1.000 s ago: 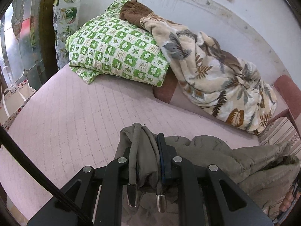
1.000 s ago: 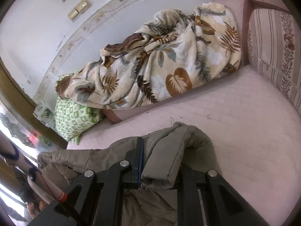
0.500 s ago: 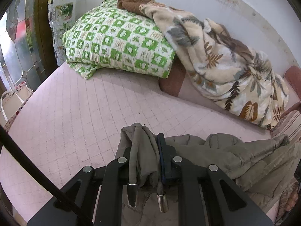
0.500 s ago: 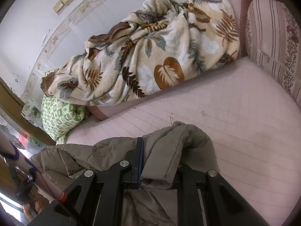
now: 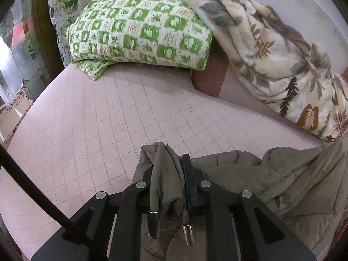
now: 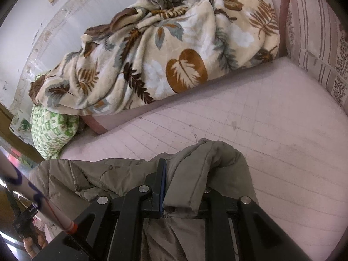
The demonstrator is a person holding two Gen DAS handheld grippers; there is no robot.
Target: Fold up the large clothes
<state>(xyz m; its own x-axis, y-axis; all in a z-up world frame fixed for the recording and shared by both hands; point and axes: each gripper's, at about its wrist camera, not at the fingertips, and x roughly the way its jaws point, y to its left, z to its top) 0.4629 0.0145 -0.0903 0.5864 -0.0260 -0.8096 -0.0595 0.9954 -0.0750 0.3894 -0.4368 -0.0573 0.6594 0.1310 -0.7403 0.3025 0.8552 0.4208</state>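
Observation:
An olive-grey padded jacket [image 5: 271,174] is stretched between my two grippers, low over the pink quilted bed [image 5: 97,117]. In the left wrist view my left gripper [image 5: 168,163] is shut on a bunched fold of the jacket, and two metal-tipped drawcords [image 5: 153,224] hang from the fold between its fingers. In the right wrist view the jacket [image 6: 87,180] runs off to the left, and my right gripper [image 6: 184,174] is shut on another bunched edge that drapes over its right finger and hides it.
A green-and-white checked pillow [image 5: 139,32] and a beige leaf-print blanket [image 6: 156,54] lie at the back against the white wall. A striped cushion [image 6: 315,34] stands at the bed's right end. A white bag [image 5: 13,113] sits beyond the left edge.
Both grippers have come down and forward toward the bed with the jacket still held. The pillow and blanket now look closer and higher in both views.

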